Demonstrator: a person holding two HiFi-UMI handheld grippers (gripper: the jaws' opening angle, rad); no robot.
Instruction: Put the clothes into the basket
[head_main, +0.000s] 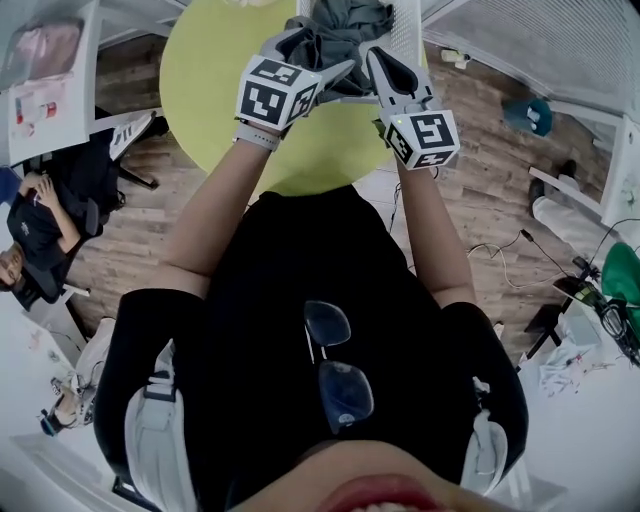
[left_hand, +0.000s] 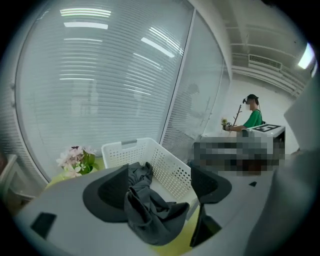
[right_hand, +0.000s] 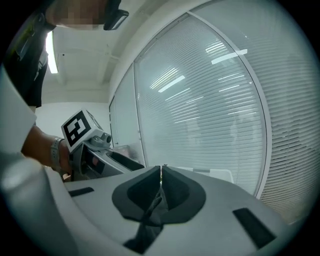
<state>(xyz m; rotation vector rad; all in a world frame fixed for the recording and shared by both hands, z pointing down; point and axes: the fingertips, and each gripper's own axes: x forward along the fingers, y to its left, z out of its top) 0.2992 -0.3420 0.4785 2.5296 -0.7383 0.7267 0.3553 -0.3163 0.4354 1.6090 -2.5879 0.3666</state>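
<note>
A dark grey garment (head_main: 345, 35) hangs bunched between my two grippers above the yellow-green round table (head_main: 210, 70), right by the white perforated basket (head_main: 405, 30). In the left gripper view the left gripper (left_hand: 160, 172) stands with its jaws wide apart. The garment (left_hand: 150, 210) drapes against the left jaw only, and the basket (left_hand: 165, 165) sits just behind it. The right gripper (right_hand: 161, 175) is shut on a fold of the garment (right_hand: 152, 210), which trails down below its jaws. In the head view the left gripper (head_main: 318, 58) and the right gripper (head_main: 372, 50) stand close together.
A small bunch of pink and white flowers (left_hand: 75, 160) sits on the table left of the basket. A glass wall with blinds (left_hand: 100, 75) runs behind. A person sits at a desk at the left (head_main: 50, 220); another in a green shirt (left_hand: 252, 117) stands far off.
</note>
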